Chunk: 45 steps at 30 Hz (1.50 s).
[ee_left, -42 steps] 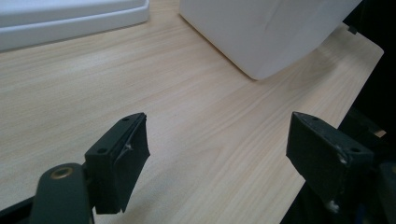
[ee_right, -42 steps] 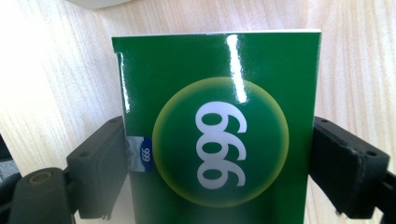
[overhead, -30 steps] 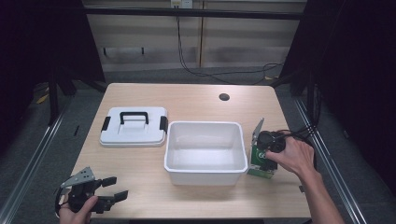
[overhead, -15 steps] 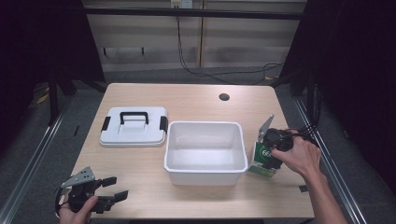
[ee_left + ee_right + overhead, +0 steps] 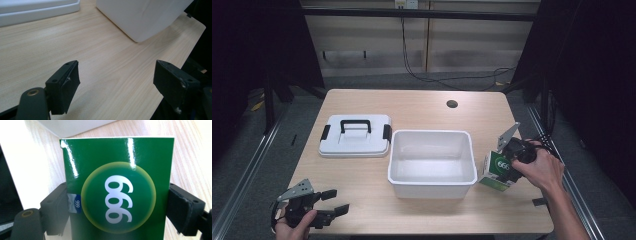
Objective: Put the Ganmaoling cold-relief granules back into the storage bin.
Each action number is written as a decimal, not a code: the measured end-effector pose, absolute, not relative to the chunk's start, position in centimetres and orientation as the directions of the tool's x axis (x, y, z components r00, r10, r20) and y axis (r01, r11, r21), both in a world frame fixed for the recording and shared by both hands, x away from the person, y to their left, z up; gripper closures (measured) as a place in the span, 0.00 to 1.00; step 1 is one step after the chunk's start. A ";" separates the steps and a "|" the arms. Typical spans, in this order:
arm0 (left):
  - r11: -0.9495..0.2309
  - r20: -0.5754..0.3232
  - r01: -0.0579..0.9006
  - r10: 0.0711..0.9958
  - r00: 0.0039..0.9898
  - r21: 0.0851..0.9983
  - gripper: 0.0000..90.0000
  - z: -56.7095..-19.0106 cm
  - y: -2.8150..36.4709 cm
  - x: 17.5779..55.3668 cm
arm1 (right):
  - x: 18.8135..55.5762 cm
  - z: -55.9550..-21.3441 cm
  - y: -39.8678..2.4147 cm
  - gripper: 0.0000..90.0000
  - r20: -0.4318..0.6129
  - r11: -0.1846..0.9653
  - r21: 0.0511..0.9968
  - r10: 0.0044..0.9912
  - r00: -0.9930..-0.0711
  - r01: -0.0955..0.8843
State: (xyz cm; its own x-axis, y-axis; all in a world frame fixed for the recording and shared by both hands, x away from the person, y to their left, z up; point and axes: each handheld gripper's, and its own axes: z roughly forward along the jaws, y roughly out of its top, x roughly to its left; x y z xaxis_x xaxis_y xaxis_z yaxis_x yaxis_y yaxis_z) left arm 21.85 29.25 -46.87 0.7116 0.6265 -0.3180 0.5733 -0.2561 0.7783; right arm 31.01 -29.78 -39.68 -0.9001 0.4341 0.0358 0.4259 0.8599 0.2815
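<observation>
A green box (image 5: 497, 169) with a white "999" in a yellow-green circle (image 5: 117, 195) stands tilted on the table just right of the white bin (image 5: 432, 186). My right gripper (image 5: 502, 171) is shut on it, one jaw pressed against each side, as the right gripper view (image 5: 117, 206) shows up close. The bin looks empty from above. At the table's front left corner my left gripper (image 5: 337, 201) rests open, its jaws wide apart over bare wood (image 5: 120, 82), with a corner of the bin (image 5: 142, 17) ahead of it.
A white lid with a black handle and side clips (image 5: 355, 136) lies flat left of the bin. A round cable hole (image 5: 452, 104) sits near the back of the wooden table (image 5: 412, 107). Dark floor and metal rails surround the table.
My right gripper and the green box have shifted slightly to the right, and the box is tipped a little more. The left gripper has not moved.
</observation>
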 end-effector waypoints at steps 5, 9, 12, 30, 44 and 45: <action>-0.255 -0.318 0.573 0.627 0.711 0.779 0.23 -46.9 29.3 21.8 | 30.6 -39.1 -30.6 0.18 0.047 0.845 0.330 0.431 -0.901 0.422; -0.255 -0.317 0.572 0.627 0.711 0.780 0.23 -46.8 29.3 21.8 | 30.2 -38.6 -31.1 0.18 0.043 0.825 0.372 0.441 -0.896 0.424; -0.254 -0.316 0.571 0.628 0.711 0.780 0.23 -46.8 29.3 21.9 | 30.1 -38.4 -31.5 0.18 0.034 0.819 0.399 0.436 -0.900 0.412; -0.253 -0.317 0.572 0.629 0.710 0.780 0.23 -46.8 29.3 21.9 | 29.1 -36.1 -33.4 0.18 0.055 0.766 0.511 0.425 -0.903 0.391; -0.252 -0.318 0.573 0.630 0.709 0.780 0.23 -46.8 29.3 21.9 | 28.5 -33.3 -34.4 0.18 0.042 0.714 0.601 0.420 -0.907 0.359; -0.252 -0.317 0.573 0.629 0.710 0.780 0.23 -46.8 29.3 21.9 | 28.6 -33.0 -34.4 0.18 0.035 0.713 0.607 0.416 -0.909 0.350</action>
State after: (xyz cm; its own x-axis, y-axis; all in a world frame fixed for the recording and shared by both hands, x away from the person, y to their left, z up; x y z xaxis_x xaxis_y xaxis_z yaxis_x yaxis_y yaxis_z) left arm 21.88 29.32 -46.83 0.7095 0.6292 -0.3174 0.5725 -0.2521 0.7801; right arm 28.59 -34.43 -33.01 -0.9087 0.4160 0.0354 0.3502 0.7133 0.6071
